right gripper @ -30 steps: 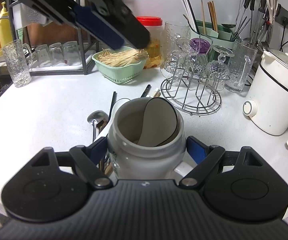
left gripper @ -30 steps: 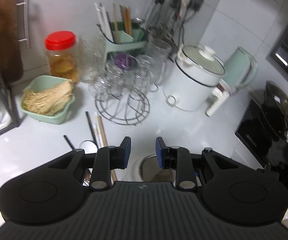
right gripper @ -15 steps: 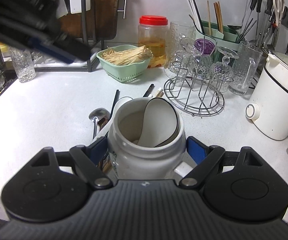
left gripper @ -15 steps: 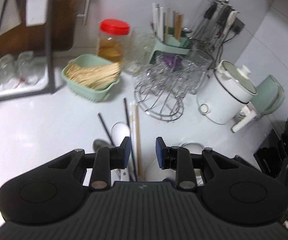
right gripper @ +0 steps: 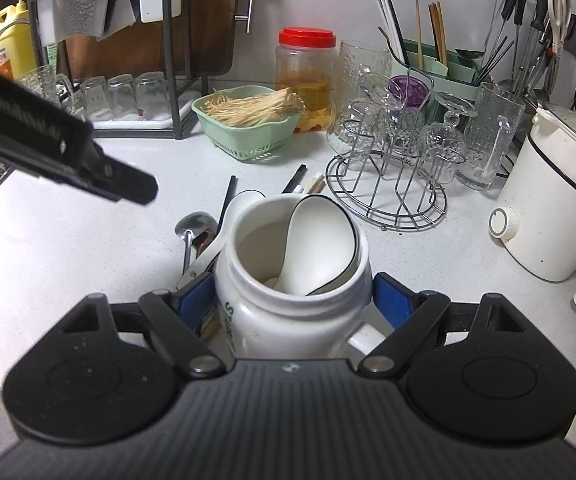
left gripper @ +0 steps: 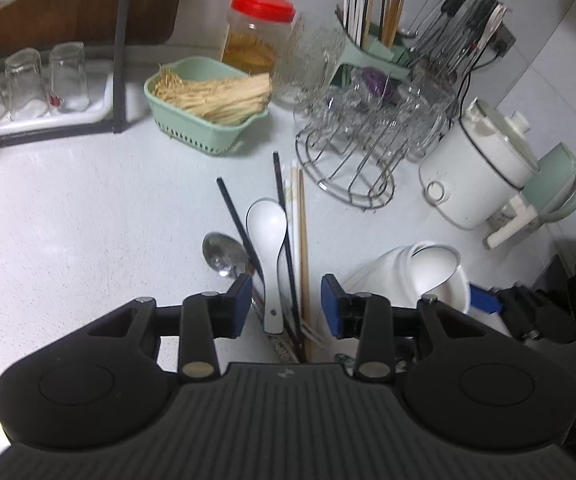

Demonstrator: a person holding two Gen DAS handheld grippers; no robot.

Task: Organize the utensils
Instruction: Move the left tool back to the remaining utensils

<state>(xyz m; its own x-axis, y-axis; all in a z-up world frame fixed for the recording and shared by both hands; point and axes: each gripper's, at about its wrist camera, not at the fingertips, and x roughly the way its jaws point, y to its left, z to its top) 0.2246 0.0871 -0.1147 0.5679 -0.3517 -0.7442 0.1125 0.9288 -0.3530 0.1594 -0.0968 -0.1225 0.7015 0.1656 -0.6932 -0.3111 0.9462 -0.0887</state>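
My left gripper hovers low over loose utensils on the white counter, its jaws opening. Between its blue pads, untouched, lie a white ceramic spoon, dark chopsticks and wooden chopsticks. A metal spoon rests just left of them. My right gripper is shut on a white mug with a white ladle-like spoon standing inside. The mug also shows at the right of the left wrist view. One of the left gripper's fingers reaches in from the left.
A green basket of pale strands, a red-lidded jar, a wire rack of glasses and a green chopstick caddy line the back. A white cooker stands right, upturned glasses left.
My left gripper has dropped toward the loose utensils and rolled, and its jaws stand wider. The right gripper and mug have not moved.
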